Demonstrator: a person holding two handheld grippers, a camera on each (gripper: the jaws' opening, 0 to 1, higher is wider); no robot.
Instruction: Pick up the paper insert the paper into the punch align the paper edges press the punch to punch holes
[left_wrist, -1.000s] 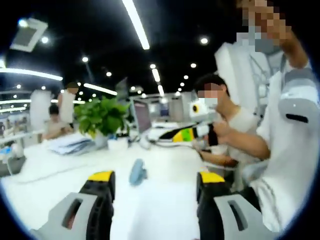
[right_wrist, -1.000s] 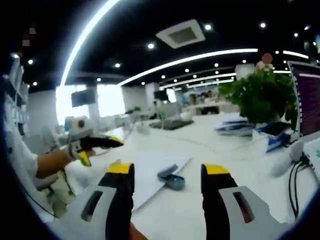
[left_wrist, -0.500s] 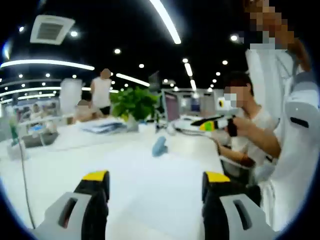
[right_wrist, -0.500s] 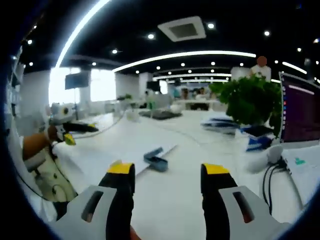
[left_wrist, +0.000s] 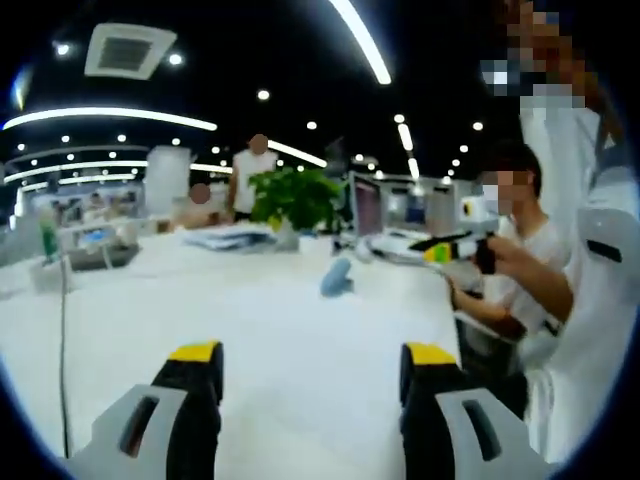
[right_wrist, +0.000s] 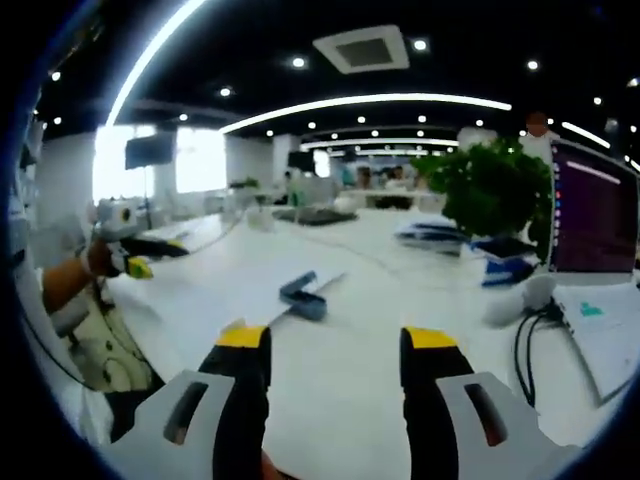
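Nowhere legible writing: punch (right_wrist: 303, 296), paper (right_wrist: 232, 288).

Open-plan office with a dark ceiling (right_wrist: 300, 30) crossed by long curved light strips (right_wrist: 370, 100) and small spotlights. A ceiling air vent (left_wrist: 122, 50) sits overhead. Ahead lies a long white table (left_wrist: 200, 310), bright windows (right_wrist: 160, 165) beyond, a leafy potted plant (left_wrist: 293, 198) and a monitor (right_wrist: 595, 215).
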